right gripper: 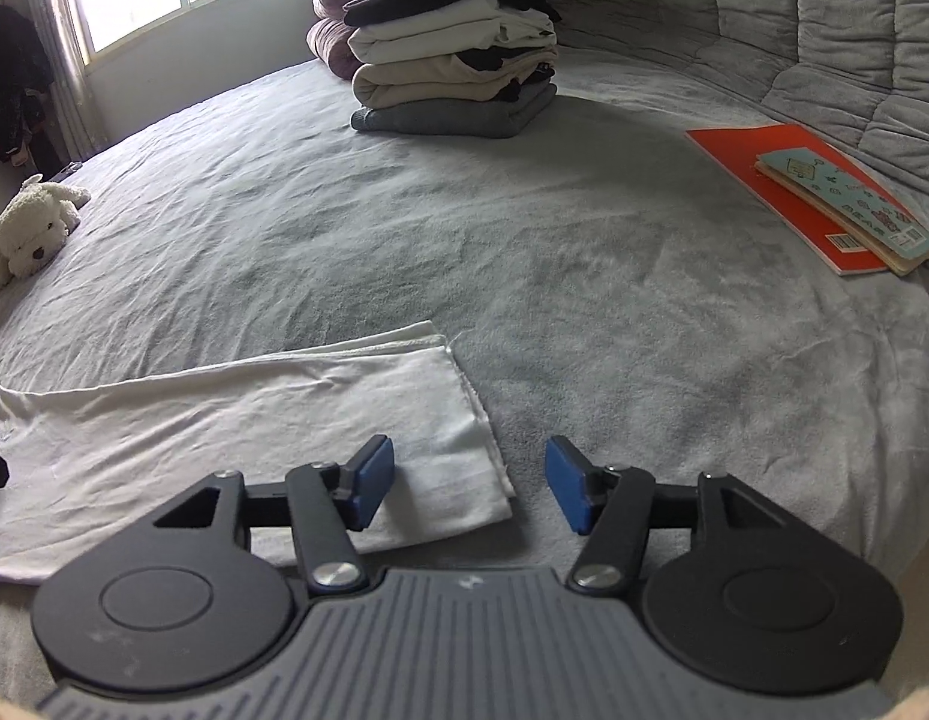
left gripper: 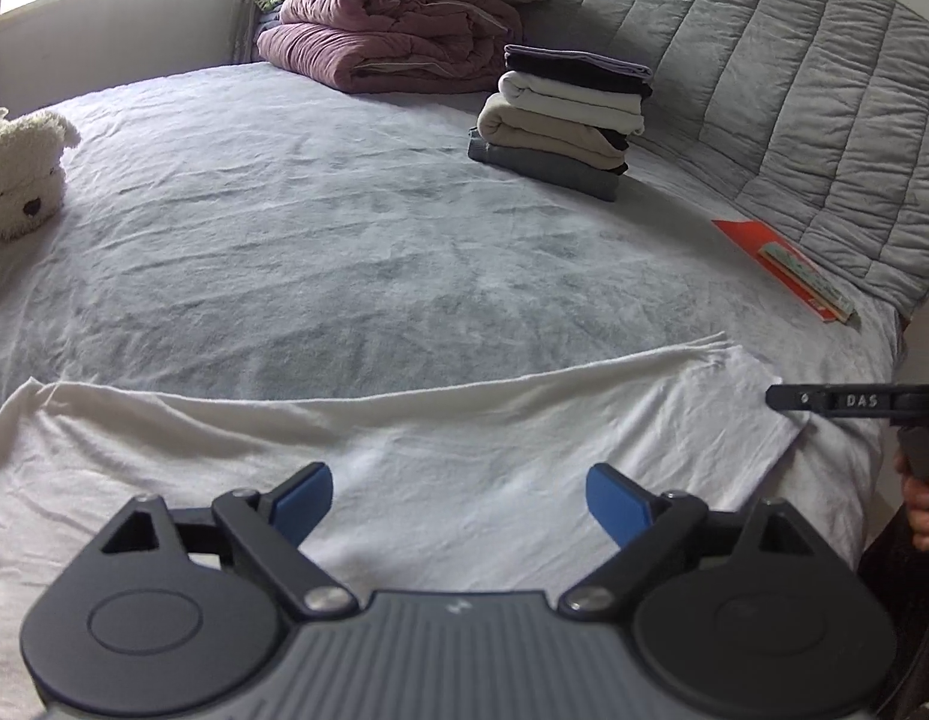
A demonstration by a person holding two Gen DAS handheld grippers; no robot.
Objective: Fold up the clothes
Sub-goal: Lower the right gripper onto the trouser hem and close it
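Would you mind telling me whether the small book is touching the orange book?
Touching. The right wrist view shows the small book lying flat on the orange book.

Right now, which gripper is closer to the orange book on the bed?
Right. The right gripper sits over the white cloth's right end, on the side where the orange book lies. The left gripper hovers over the cloth's middle, farther from it.

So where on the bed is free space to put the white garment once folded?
Bare sheet lies between the white garment, plush dog and folded stack. Crowded: along the headboard, by the stack and books.
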